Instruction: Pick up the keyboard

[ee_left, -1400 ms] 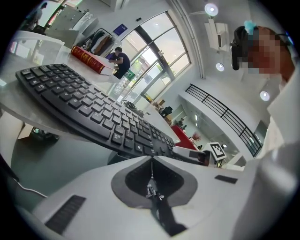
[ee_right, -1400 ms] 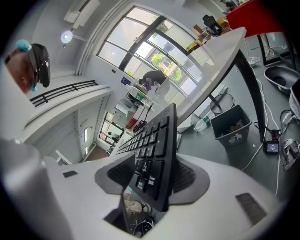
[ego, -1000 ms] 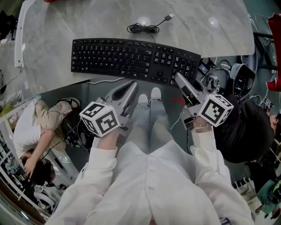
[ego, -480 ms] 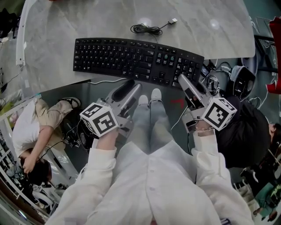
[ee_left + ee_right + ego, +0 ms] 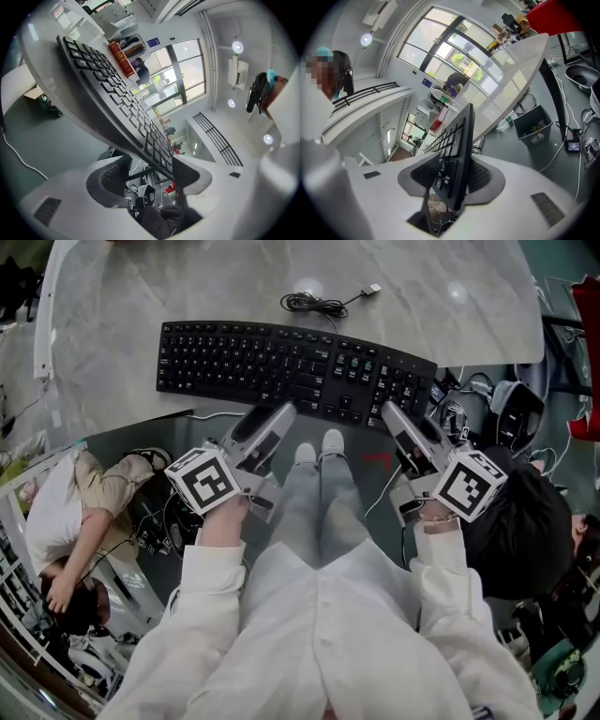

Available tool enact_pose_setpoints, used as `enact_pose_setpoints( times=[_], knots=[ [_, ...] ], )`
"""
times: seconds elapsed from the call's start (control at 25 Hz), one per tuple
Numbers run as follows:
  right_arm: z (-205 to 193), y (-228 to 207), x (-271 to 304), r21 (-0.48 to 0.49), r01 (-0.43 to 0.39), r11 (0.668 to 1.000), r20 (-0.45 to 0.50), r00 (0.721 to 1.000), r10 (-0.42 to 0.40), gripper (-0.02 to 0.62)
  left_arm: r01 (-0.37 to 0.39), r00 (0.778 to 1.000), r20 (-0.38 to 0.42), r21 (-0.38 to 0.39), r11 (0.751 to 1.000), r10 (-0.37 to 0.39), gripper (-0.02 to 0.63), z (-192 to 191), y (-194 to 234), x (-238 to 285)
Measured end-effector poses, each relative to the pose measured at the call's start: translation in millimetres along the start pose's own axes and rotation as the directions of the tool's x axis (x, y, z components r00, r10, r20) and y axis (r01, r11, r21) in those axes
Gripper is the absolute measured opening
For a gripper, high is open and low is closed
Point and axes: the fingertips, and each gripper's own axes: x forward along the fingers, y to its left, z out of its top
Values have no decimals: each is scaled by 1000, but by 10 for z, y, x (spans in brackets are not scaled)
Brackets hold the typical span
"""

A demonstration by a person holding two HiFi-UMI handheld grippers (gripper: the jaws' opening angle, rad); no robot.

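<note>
The black keyboard (image 5: 291,367) lies on the marble table (image 5: 450,315), its near edge sticking out past the table's edge. My left gripper (image 5: 281,415) reaches that edge near the middle. In the left gripper view its jaws (image 5: 150,171) are opening wide, and the keyboard's (image 5: 117,93) edge runs between them, close to the right-hand pad (image 5: 187,174). My right gripper (image 5: 387,412) is at the keyboard's right end. There its jaws (image 5: 452,177) are closing with the keyboard (image 5: 457,150) standing edge-on between the pads; no firm press shows.
The keyboard's coiled cable (image 5: 314,304) lies behind it on the table. A white rail (image 5: 42,324) borders the table's left side. Below the table, a person (image 5: 75,512) crouches at the left; bags, cables and headphones (image 5: 511,404) crowd the floor at the right.
My left gripper's jaws went from shut to wide open, and it rolled and edged up to the keyboard's near edge. The right gripper stayed in place.
</note>
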Motion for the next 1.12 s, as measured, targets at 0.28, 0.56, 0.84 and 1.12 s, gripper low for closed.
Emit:
enact_pose_setpoints(
  times=[0.28, 0.56, 0.84, 1.12],
  knots=[
    [-3, 30, -15, 0, -4, 1000, -7, 1000, 4, 172, 28, 999, 26, -55, 998, -27, 279, 79, 37, 65],
    [-32, 67, -46, 10, -9, 1000, -20, 1000, 10, 163, 86, 996, 49, -148, 985, -80, 279, 105, 28, 130],
    [-73, 65, -39, 36, -8, 999, -29, 1000, 9, 160, 137, 990, 68, -192, 972, -126, 275, 202, -5, 193],
    [-77, 44, -34, 40, -5, 999, -25, 1000, 6, 158, 174, 983, 94, -237, 956, -156, 149, 211, 39, 249]
  ],
)
